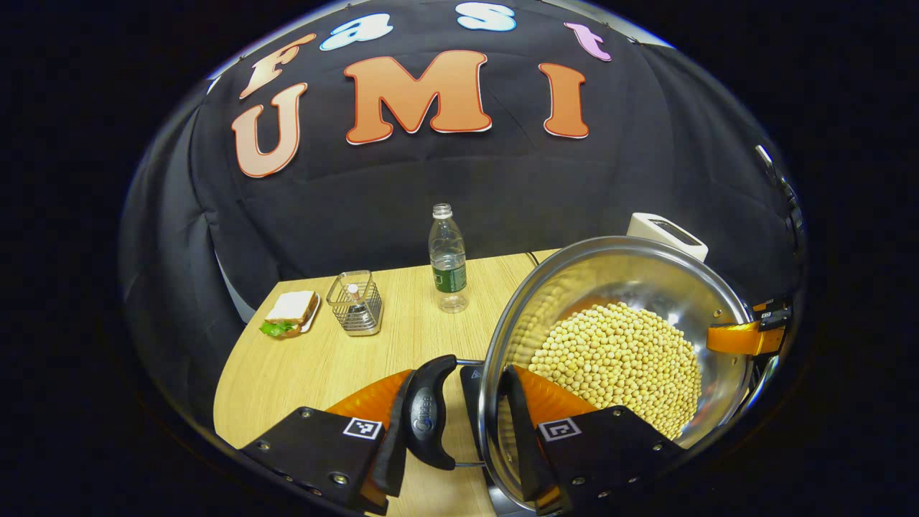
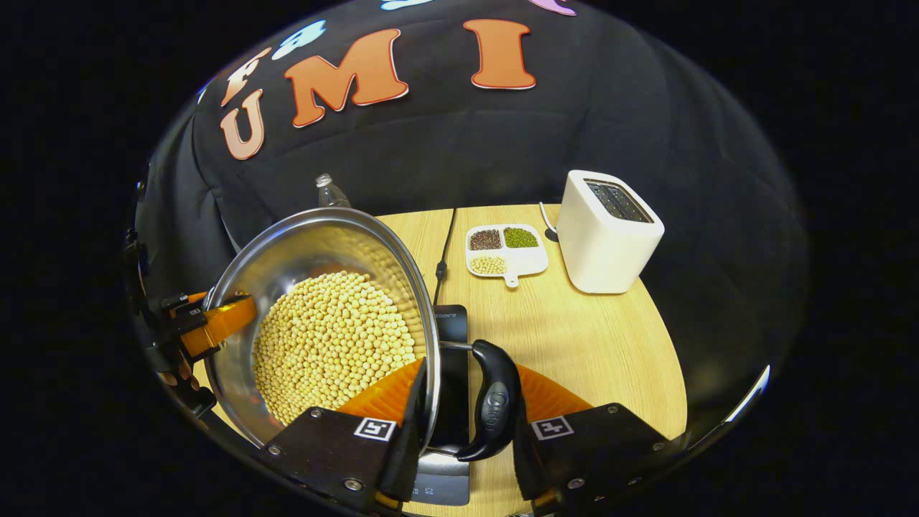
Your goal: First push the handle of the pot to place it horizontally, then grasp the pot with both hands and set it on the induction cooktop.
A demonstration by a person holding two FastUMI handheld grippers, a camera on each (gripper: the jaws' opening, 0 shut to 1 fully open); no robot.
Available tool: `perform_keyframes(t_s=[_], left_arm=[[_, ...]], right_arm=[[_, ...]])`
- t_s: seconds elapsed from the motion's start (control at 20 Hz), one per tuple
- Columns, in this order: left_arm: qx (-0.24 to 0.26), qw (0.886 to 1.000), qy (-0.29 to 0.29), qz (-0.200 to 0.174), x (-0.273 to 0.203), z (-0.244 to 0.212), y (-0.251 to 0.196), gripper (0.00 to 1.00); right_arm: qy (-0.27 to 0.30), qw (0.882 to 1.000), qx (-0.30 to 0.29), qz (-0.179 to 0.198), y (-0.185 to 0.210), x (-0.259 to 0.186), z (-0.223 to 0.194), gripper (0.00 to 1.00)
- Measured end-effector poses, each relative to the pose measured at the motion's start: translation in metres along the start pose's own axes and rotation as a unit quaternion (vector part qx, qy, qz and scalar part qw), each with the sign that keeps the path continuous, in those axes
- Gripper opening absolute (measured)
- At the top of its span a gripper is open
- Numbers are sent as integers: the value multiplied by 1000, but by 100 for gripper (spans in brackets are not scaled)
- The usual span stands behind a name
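Left gripper view: left gripper (image 1: 459, 424) clamps steel pot (image 1: 646, 287) handle and rim; right gripper (image 2: 459, 424) likewise. Step: two-handed carry. Next: lower level onto induction cooktop (image 2: 451, 323).

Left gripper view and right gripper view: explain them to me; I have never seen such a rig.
A person holds two grippers, each carrying a camera that looks along its fingers. The left gripper sees the pot from one side, the right gripper from the other. Each is clamped across a pot handle. The pot holds yellow beans. On the wooden table: a sandwich, wire basket, water bottle, toaster, divided dish of beans, and the induction cooktop under the pot.
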State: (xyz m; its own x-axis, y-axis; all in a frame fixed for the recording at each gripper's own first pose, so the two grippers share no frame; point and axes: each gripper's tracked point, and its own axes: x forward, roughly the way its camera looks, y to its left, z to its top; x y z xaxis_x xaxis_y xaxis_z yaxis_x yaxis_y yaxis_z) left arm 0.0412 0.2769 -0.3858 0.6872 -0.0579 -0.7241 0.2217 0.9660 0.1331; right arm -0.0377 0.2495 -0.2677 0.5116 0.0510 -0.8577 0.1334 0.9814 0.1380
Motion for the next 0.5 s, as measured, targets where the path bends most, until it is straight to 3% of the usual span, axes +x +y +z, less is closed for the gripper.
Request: perform_keyframes(t_s=[0.5], left_arm=[[1,1000,26,1,0,7,0,64]], right_arm=[[20,1000,8,-1,-1,-5,-3,54]])
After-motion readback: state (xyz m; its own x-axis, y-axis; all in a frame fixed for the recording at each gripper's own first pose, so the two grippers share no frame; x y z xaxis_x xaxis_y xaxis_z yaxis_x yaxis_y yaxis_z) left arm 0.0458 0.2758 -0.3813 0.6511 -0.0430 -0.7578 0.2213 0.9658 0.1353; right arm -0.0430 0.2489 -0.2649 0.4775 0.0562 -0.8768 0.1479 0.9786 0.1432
